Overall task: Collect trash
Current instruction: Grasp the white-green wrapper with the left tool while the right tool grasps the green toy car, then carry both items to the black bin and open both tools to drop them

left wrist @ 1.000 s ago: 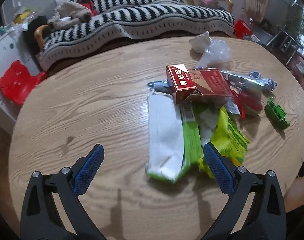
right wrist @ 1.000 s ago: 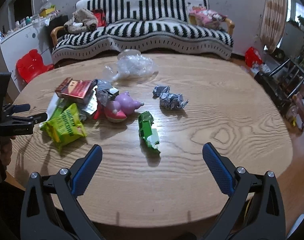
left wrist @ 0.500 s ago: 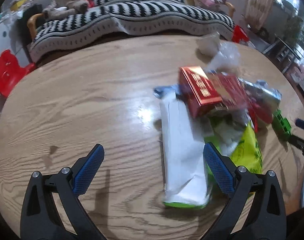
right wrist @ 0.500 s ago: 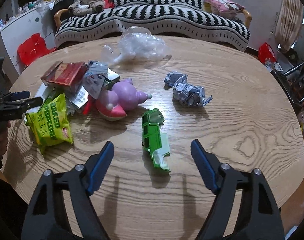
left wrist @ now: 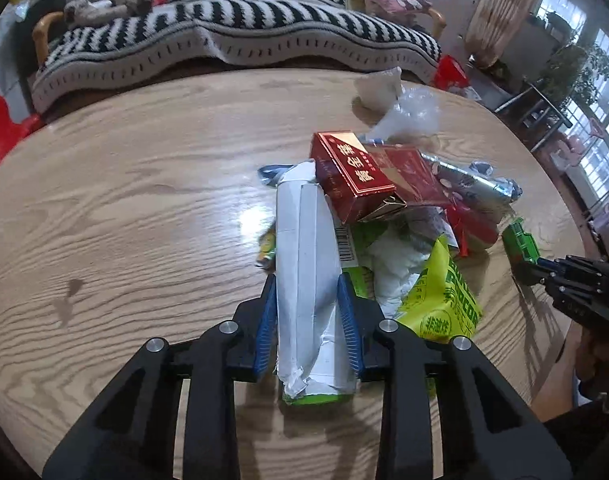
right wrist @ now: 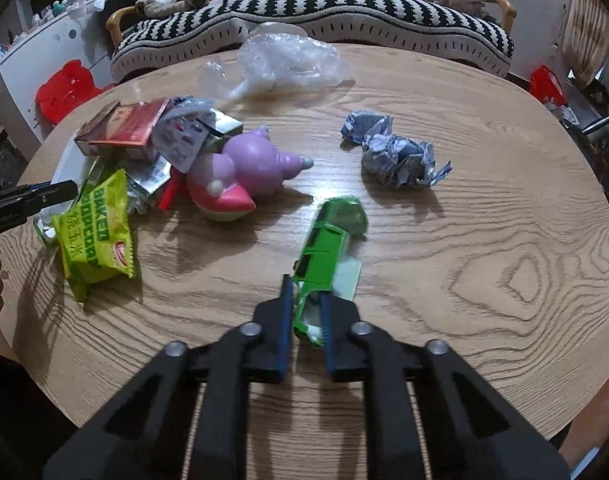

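Observation:
My left gripper (left wrist: 306,284) is shut on a flattened white and green carton (left wrist: 306,264) that lies on the round wooden table (left wrist: 124,208). The carton's far end goes under a red cigarette box (left wrist: 354,174) in a trash pile with a yellow-green popcorn bag (left wrist: 442,300). My right gripper (right wrist: 306,290) is shut on the near end of a green toy truck (right wrist: 328,240). The pile also shows in the right wrist view, with the popcorn bag (right wrist: 98,232) and red box (right wrist: 124,128).
A purple and pink toy (right wrist: 244,172), crumpled grey paper (right wrist: 396,152) and a clear plastic bag (right wrist: 284,64) lie on the table. A striped sofa (right wrist: 324,4) stands behind it. Red stools (right wrist: 64,88) stand at the left. The left gripper (right wrist: 20,200) shows at the left edge.
Both grippers moved forward and closed: the left on the white and green carton, the right on the green toy truck.

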`<state>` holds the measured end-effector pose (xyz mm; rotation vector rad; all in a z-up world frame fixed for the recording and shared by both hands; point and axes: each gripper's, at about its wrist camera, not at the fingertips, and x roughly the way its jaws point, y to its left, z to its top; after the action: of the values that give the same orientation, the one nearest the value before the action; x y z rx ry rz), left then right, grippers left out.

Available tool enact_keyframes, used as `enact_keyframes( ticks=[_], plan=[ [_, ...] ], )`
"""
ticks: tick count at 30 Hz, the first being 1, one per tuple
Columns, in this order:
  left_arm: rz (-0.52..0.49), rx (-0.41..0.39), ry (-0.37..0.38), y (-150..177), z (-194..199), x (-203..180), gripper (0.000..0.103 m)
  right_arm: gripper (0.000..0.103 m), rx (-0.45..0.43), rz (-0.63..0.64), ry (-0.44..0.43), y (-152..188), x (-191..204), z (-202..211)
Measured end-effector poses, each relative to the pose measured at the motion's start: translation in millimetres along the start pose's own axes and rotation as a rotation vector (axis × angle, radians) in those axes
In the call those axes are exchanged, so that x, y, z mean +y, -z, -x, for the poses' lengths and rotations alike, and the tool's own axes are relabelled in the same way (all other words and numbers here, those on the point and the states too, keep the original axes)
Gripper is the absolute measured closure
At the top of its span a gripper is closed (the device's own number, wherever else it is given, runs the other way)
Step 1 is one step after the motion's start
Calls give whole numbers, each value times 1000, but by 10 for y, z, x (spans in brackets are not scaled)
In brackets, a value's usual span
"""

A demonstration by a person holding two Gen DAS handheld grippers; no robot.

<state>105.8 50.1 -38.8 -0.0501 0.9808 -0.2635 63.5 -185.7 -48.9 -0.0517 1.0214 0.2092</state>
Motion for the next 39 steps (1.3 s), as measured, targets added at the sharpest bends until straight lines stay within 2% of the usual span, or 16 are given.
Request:
enact_keyframes(
  ticks=[7,11,15,19,22,25,31,39],
  plan=[
    [84,-79,-52,37,456,113,74,92,-89,3,-13,-29,26,322],
    [68,-123,-89,21,562,24,74,92,-128,-16,-15,-27,-20,482],
    [54,-143,-75,28,598,-135,74,92,-161,-21,-18,30,-125,661],
    [19,-200,-58,-21,691,-500,74,92,-198,-62,7,113,-358,875],
    [20,-250,6,-93,769,-807,74,92,-229,-105,36,234,-625,1068],
    [-82,-263,79,-116,725,-1393,74,92,-249,-151,73,363,-905,1231],
    [-285,-211,234,-19,471,-2612,74,92,-256,-288,166,797,-1644,1518],
    [-445,-121,456,308,25,-4096,74,92,-204,-602,311,1759,-2790,1881]
  ],
)
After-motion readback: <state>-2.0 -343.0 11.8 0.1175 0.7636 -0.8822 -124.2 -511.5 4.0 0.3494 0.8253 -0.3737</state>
